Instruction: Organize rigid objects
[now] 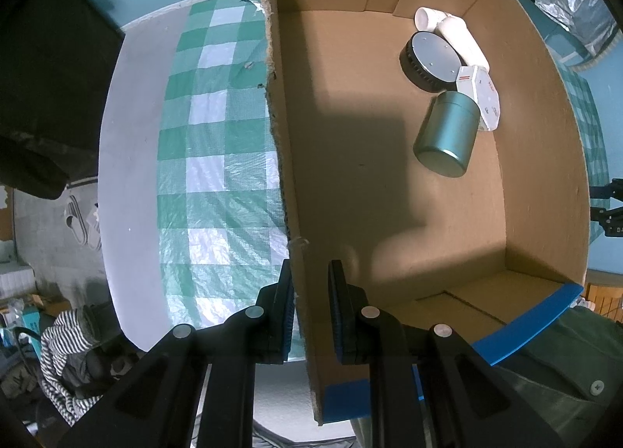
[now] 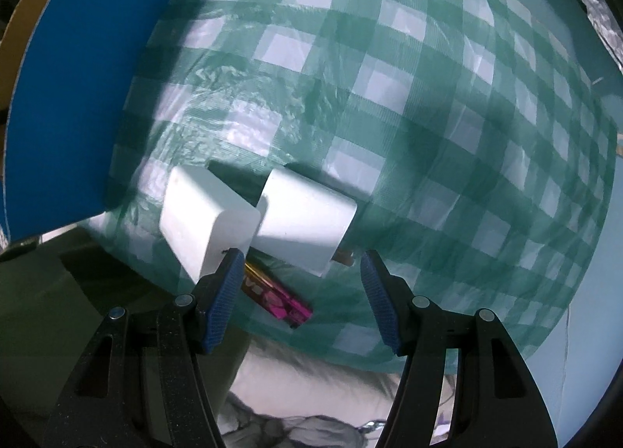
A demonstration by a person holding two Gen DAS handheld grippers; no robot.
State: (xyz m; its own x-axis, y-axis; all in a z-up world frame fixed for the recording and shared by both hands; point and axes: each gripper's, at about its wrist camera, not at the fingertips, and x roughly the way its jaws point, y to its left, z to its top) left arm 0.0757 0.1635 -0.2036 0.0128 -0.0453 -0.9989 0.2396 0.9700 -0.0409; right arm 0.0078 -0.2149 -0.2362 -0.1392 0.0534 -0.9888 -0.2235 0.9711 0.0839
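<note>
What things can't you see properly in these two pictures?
- Right wrist view: the pink battery is partly hidden behind the right gripper's finger; its label is blurred.
- Right wrist view: the plug end of the white charger is barely visible below its body.
- Left wrist view: the white pipe elbow is partly covered by the black round disc.
- Left wrist view: the print on the white hexagonal box is too small to read.

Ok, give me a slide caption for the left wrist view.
Left hand-held gripper clamps the cardboard box wall; green tin, black disc, white pieces inside.
</note>
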